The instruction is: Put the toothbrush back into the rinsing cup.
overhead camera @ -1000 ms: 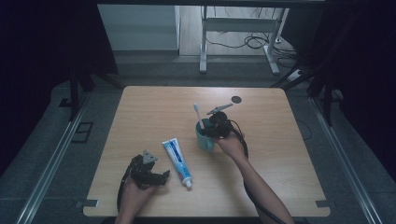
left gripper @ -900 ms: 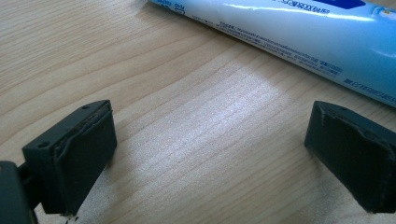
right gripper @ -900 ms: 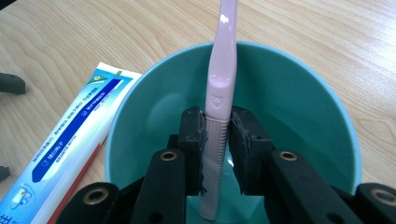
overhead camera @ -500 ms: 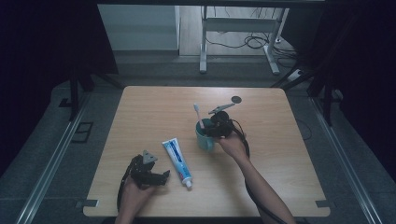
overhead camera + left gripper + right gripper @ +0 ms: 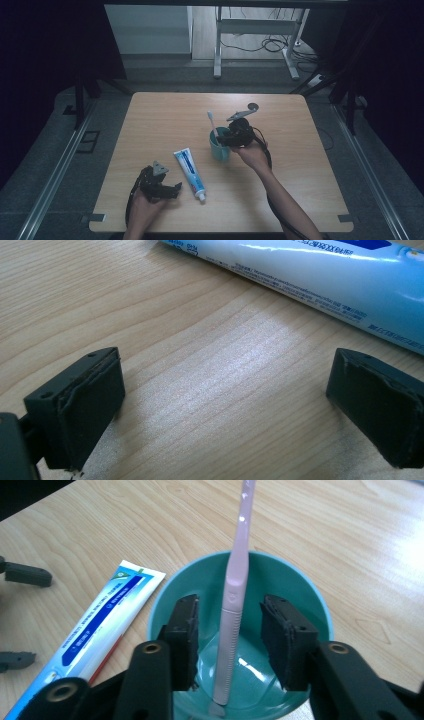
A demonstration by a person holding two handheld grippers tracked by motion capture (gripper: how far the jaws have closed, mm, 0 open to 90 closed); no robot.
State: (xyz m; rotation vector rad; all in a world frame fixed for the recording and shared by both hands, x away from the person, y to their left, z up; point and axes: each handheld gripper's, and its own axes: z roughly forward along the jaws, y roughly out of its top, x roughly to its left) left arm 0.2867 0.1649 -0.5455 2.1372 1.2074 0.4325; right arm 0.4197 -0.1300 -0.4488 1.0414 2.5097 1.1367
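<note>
The toothbrush (image 5: 235, 605) stands in the teal cup (image 5: 305, 595), head up, near the middle of the bench (image 5: 310, 170). The right tongs (image 5: 227, 640) have just been opening; their pads flank the handle without pressing it. The tube (image 5: 190, 173) lies just left of the cup. The left tongs (image 5: 225, 405) rest open beside the tube.

Wooden table (image 5: 165, 115), grey floor (image 5: 60, 165), metal desk frame (image 5: 218, 45), cables (image 5: 265, 45)
</note>
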